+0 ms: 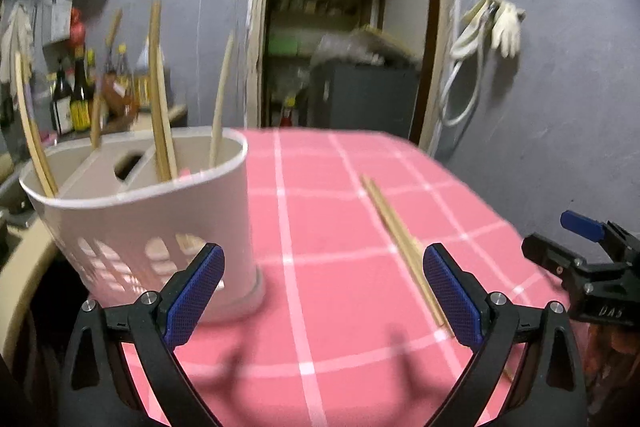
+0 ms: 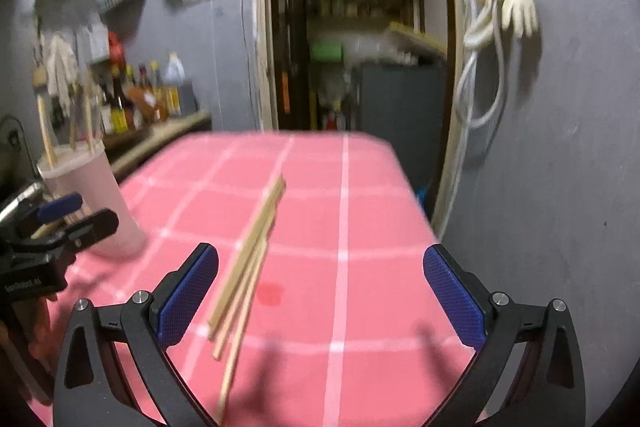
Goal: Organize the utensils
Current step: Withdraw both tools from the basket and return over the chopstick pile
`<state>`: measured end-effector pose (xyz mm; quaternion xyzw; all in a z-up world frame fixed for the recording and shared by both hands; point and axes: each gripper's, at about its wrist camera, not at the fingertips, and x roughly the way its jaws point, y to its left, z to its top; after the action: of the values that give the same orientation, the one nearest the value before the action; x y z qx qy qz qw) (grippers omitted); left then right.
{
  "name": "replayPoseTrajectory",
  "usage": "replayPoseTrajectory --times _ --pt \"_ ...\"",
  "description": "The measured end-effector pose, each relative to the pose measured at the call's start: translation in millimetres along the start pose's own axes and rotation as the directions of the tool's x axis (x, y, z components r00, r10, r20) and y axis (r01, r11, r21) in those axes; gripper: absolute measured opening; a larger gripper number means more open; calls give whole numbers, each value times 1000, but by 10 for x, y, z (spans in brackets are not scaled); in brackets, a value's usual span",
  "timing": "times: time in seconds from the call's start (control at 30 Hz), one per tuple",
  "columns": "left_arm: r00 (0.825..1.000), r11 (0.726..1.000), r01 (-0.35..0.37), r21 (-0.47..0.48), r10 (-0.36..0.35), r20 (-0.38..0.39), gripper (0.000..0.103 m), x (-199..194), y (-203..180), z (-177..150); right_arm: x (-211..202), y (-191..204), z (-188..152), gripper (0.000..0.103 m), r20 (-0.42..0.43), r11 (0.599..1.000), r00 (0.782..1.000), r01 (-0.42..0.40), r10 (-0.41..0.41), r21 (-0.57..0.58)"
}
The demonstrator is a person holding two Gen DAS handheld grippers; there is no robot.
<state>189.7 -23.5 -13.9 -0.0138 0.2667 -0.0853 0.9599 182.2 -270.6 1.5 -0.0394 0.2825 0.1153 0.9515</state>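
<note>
A pale plastic utensil holder [image 1: 152,219] stands at the left of the pink checked tablecloth [image 1: 328,211] with several wooden chopsticks [image 1: 160,99] upright in it. Loose wooden chopsticks [image 1: 400,239] lie flat on the cloth. My left gripper [image 1: 322,287] hangs open over the cloth, the holder just beyond its left finger, the loose chopsticks passing behind its right finger. My right gripper [image 2: 320,291] is open with nothing gripped; the loose chopsticks [image 2: 250,259] lie under its left side. The holder [image 2: 90,195] shows far left there.
Past the table's far edge [image 2: 304,137] is a doorway with a dark cabinet [image 2: 400,107]. A shelf with bottles [image 2: 148,95] runs along the left wall. Gloves and a coiled cable [image 2: 500,27] hang on the right wall. Each gripper shows in the other's view: right one [image 1: 592,259], left one [image 2: 48,235].
</note>
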Motion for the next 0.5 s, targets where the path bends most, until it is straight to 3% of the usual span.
replayPoseTrajectory --times 0.17,0.5 --pt "997 1000 -11 -16 9 -80 97 186 32 -51 226 47 -84 103 -135 999 991 -16 11 -36" --pt "987 999 -15 -37 9 -158 97 303 48 -88 512 166 -160 96 -288 995 958 -12 -16 -96"
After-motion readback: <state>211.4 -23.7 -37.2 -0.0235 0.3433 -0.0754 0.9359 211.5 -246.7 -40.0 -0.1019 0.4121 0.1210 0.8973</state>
